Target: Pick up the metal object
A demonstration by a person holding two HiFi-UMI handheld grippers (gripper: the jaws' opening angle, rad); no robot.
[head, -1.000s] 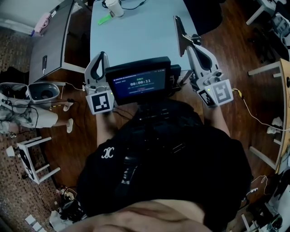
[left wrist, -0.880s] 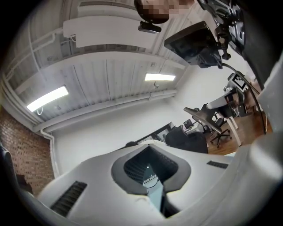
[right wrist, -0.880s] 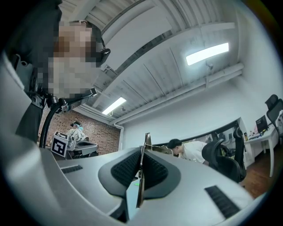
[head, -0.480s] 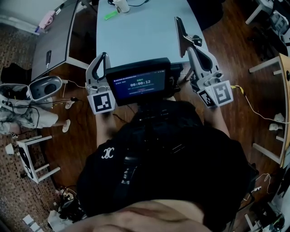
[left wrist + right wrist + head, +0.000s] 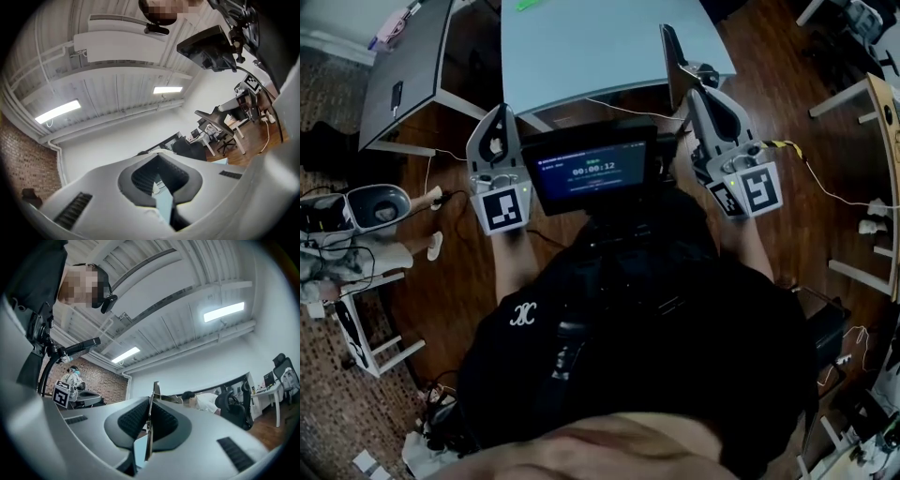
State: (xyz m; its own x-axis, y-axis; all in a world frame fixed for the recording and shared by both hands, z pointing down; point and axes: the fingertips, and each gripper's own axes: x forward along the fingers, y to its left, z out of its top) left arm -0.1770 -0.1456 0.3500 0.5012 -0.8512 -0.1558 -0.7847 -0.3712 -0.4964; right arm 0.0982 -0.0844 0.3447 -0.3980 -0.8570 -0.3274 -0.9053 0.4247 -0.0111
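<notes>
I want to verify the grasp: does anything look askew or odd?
Nothing looks damaged or spilled. The thin flat metal plate is clamped edge-on in the right hand-held gripper, jutting well past its tips.

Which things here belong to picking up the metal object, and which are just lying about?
In the job: flat metal plate, clamped edge-on in the right gripper.
Lying about: light blue table, grey desk, timer screen, white stool; left gripper, shut and empty.
</notes>
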